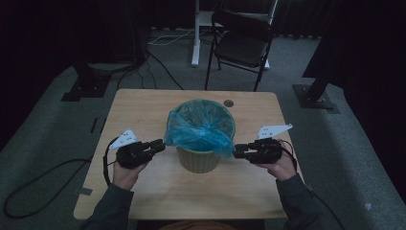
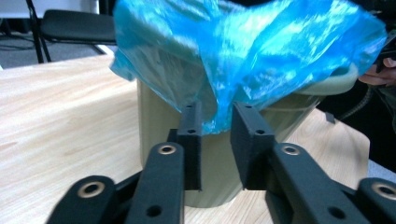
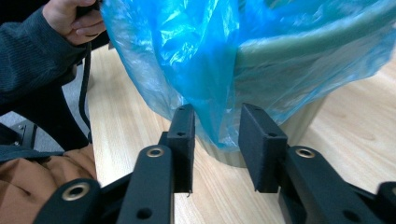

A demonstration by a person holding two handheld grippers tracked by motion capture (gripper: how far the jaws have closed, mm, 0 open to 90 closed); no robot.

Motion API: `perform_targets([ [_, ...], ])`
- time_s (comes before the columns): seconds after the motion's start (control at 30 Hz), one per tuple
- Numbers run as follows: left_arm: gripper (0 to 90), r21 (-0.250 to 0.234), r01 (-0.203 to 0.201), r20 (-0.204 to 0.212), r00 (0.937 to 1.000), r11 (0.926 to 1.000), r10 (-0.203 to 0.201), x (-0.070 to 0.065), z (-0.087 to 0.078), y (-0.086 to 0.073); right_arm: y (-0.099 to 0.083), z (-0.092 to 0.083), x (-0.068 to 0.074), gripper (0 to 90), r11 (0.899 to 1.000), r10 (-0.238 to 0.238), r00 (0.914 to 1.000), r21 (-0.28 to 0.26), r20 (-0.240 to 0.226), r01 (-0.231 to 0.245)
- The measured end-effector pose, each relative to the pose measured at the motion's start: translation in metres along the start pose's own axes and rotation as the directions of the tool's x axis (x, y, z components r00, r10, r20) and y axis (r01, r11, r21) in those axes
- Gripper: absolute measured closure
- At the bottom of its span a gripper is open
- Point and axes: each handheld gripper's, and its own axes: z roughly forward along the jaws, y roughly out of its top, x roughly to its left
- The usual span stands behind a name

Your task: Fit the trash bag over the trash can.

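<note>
Jaws: left gripper point(image 1: 159, 145) and right gripper point(image 1: 238, 151) parted, nothing clamped | crinkly blue plastic bag liner point(image 1: 198, 129) draped over pale green round plastic bin point(image 1: 197, 160), mid wooden table point(image 1: 143, 103) | step: liner fitted, edges released | next: back off without snagging film

Beyond the fingers, past the far edge of the wooden desk point(image 1: 139, 110), a black folding chair point(image 1: 242, 43) stands on the grey carpet point(image 1: 344, 143). Just left of that chair there's a white stand leg point(image 1: 195, 36), with cables point(image 1: 163, 67) trailing across the floor towards it. Dark stand bases sit on both sides, one far left point(image 1: 86, 88), one far right point(image 1: 316, 98). In the desk's far edge, a small round hole point(image 1: 229, 103).
</note>
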Motion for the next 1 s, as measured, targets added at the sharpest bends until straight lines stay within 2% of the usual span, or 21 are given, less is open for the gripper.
perform_targets([
  [0.2, 68.1, -0.032, 0.000, 0.004, 1.0000, 0.9995, 0.000, 0.002, -0.008, 0.009, 0.003, -0.015, -0.001, 62.7, 0.999, 0.008, 1.0000, -0.048, -0.003, -0.008],
  [0.23, 68.1, -0.040, 0.000, 0.011, 0.9999, 0.9992, 0.000, 0.003, -0.008, 0.015, 0.004, -0.017, -0.001, 62.7, 0.998, 0.011, 0.9999, -0.058, -0.005, -0.011],
  [0.33, 64.7, -0.034, -0.010, 0.011, 0.9999, 0.9994, 0.010, 0.003, -0.006, 0.022, 0.012, -0.020, -0.001, 65.0, 0.996, 0.020, 0.9998, -0.087, -0.005, -0.020],
  [0.5, 62.0, -0.014, -0.025, 0.024, 0.9994, 0.9996, 0.025, 0.003, 0.002, 0.032, 0.022, -0.015, 0.000, 68.8, 0.995, 0.015, 0.9998, -0.096, -0.010, -0.015],
  [0.63, 58.6, -0.006, -0.017, 0.043, 0.9989, 0.9998, 0.017, 0.007, 0.008, 0.038, 0.030, -0.011, 0.000, 69.3, 0.995, 0.010, 0.9998, -0.098, -0.019, -0.012],
  [0.8, 52.7, 0.014, -0.003, 0.074, 0.9973, 0.9999, 0.002, 0.010, 0.015, 0.042, 0.039, -0.005, -0.001, 63.9, 0.994, 0.025, 0.9994, -0.102, -0.024, -0.027],
  [1.0, 58.9, 0.020, -0.013, 0.089, 0.9960, 0.9997, 0.012, 0.003, 0.020, 0.042, 0.040, 0.004, -0.002, 63.6, 0.996, 0.031, 0.9987, -0.078, -0.040, -0.034],
])
